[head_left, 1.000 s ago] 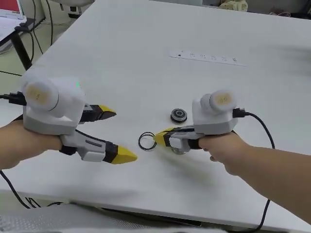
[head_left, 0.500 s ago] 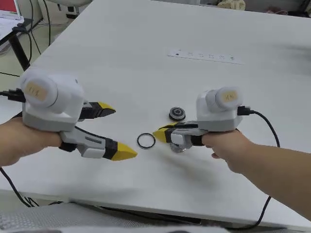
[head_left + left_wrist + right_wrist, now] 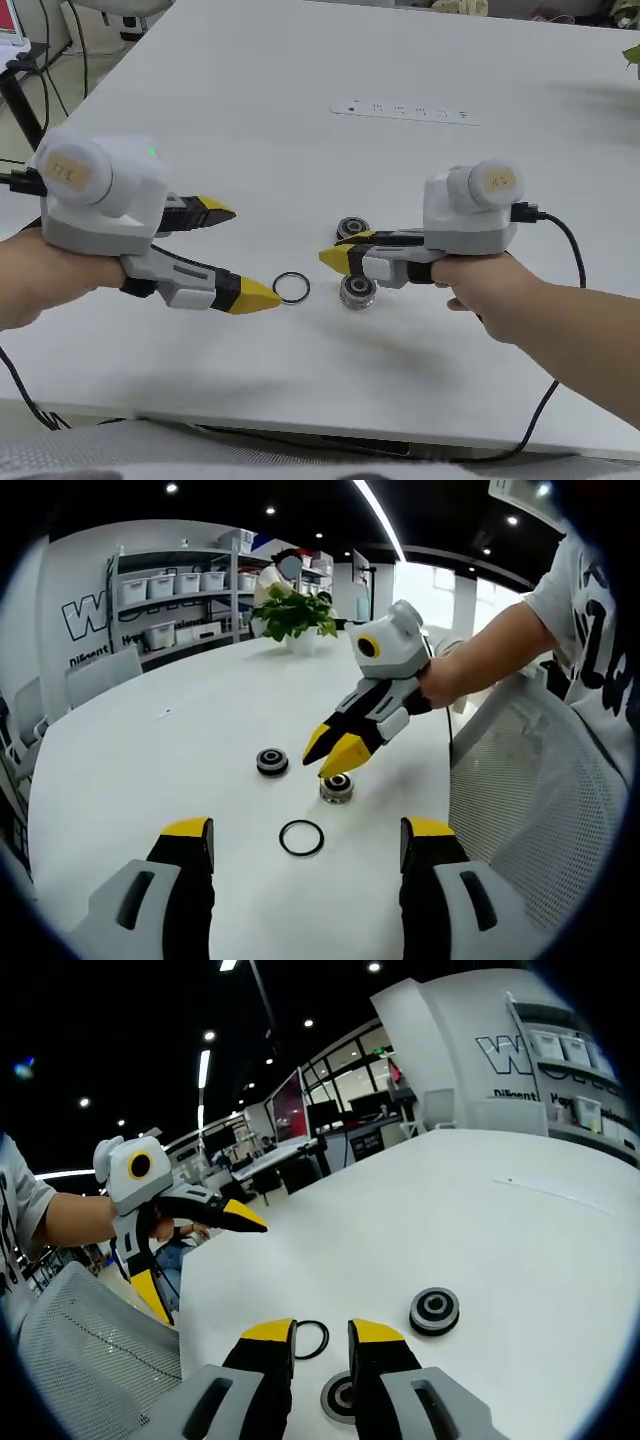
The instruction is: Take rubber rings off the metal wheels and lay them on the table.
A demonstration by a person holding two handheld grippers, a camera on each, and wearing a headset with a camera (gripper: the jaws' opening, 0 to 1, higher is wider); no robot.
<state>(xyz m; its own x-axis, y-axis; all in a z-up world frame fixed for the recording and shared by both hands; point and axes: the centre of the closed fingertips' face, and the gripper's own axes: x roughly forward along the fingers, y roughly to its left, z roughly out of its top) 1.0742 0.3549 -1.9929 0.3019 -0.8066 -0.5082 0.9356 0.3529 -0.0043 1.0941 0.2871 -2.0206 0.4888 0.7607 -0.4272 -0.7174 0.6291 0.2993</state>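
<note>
Big white table (image 3: pixel 250 90) taking up most of the head view, white power strip (image 3: pixel 405 111) way off at the far side. Left gripper (image 3: pixel 245 253) parked low with jaws spread wide and nothing in them, aimed straight at the action, probably ready to pin a wheel for the peeling. Right gripper (image 3: pixel 335 255) coming in from the opposite side, jaws just a narrow gap apart, also empty, tips hovering right above the near wheel (image 3: pixel 357 291). Probably the next grab. Far wheel (image 3: pixel 350 227) sitting just behind, half hidden by those jaws, dark band round it, so likely still wearing its rubber. Can't tell on the near one. Smallest bit: one loose rubber ring (image 3: pixel 291 287) lying flat on the table between the two grippers, just beside the near wheel and close to the left gripper's lower tip. One off, at least one to go by the look of it.
</note>
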